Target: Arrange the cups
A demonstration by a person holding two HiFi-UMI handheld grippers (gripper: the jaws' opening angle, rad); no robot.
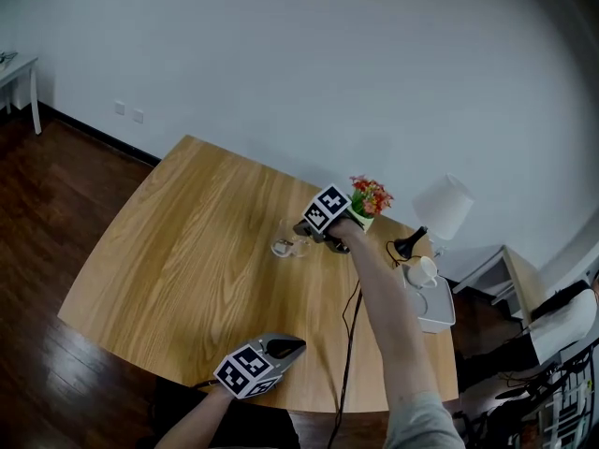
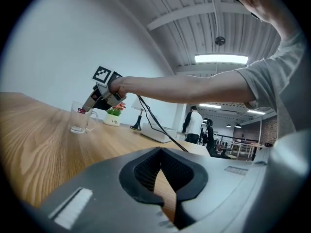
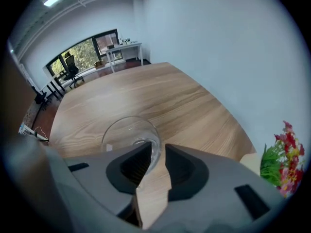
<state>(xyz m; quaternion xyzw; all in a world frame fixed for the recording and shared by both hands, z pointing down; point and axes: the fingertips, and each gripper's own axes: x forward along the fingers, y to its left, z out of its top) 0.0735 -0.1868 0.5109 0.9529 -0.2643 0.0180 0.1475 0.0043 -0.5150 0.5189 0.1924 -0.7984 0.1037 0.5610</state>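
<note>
Nothing legible (a blurred word on the flower pot (image 2: 113, 122)).

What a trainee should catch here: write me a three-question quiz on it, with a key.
1. True or false: the left gripper holds a cup.
2. Where do the right gripper's jaws stand? A) one inside the glass mug's rim, one outside B) both round its handle C) well clear of it
3. Fill in: the mug stands upright on the wooden ____.

Key: 1 false, its jaws are together with nothing between them; 2 A; 3 table.
</note>
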